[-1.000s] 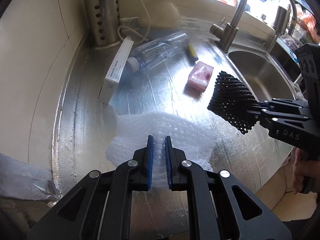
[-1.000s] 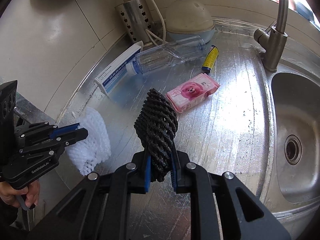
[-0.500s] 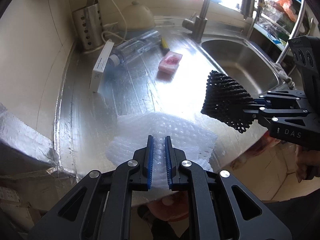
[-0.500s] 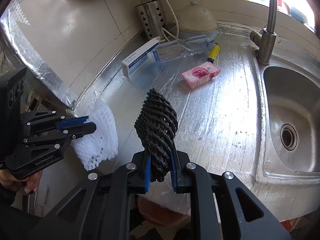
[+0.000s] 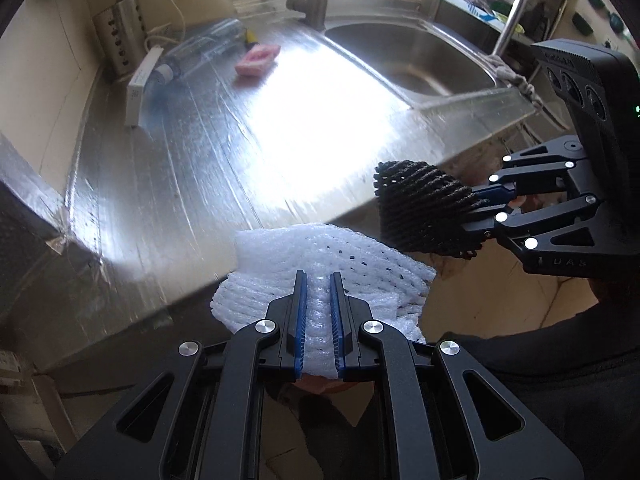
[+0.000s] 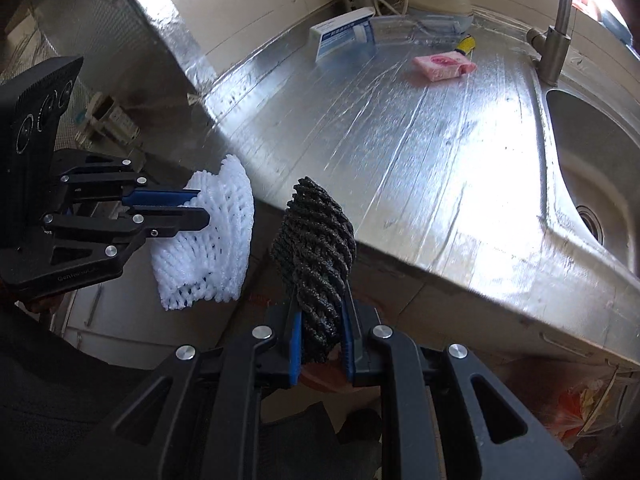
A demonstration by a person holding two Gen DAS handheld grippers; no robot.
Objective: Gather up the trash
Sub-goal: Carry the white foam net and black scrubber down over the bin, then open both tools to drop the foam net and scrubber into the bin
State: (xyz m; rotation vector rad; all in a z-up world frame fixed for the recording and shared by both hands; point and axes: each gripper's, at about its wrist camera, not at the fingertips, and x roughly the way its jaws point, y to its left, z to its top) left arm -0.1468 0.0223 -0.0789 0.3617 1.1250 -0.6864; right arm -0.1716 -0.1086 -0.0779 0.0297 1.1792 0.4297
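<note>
Clamped between the closed fingers of the left gripper (image 5: 319, 280), a white foam net sleeve (image 5: 320, 264) is held off the front edge of the steel counter (image 6: 400, 152). Just right of it, a black foam net sleeve (image 6: 314, 248) is pinched by the right gripper (image 6: 320, 300), also beyond that edge.

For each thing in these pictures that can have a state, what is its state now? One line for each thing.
left gripper: shut on white foam net
right gripper: shut on black foam net
white foam net: held off the counter
black foam net: held off the counter
plastic bottle: lying on its side
white box: closed, on its long edge
pink packet: lying flat
sink: no water seen
</note>
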